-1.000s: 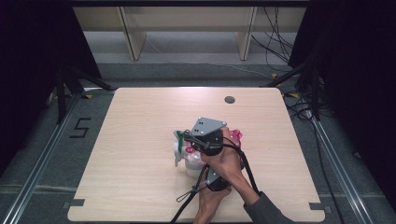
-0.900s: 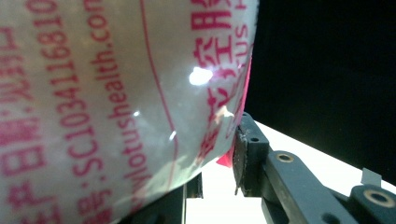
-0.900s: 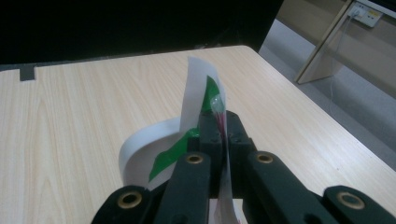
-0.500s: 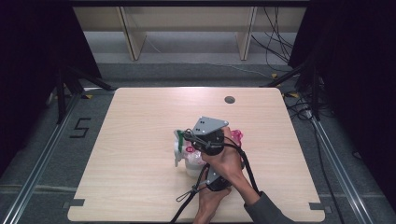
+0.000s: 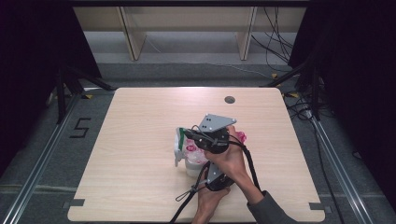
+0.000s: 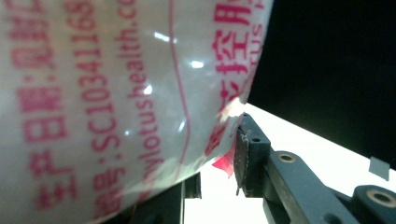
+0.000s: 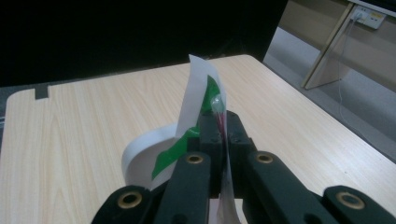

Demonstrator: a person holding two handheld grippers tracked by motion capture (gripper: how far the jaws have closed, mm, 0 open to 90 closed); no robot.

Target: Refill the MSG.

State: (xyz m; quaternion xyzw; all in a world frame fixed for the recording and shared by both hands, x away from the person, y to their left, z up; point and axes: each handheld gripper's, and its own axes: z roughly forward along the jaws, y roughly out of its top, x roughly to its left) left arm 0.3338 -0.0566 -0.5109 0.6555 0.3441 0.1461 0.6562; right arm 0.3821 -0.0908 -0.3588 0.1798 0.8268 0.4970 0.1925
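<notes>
the white tub (image 5: 192, 163) with red writing sits in the middle of the bench (image 5: 140, 121). it looks light, smooth and slippery. its thin lid film (image 7: 198, 105) is soft and could tear, so grab it at the edge. the left tongs (image 6: 219, 154) squeeze the tub's sides. the right tongs (image 7: 219, 122) are pinched tight on the film.

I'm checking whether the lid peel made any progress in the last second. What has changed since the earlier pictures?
Nothing has visibly changed. The right tool stays shut on the green-and-white lid film, the left tool still grips the white printed cup, and both hands sit in the same spot on the table.
</notes>
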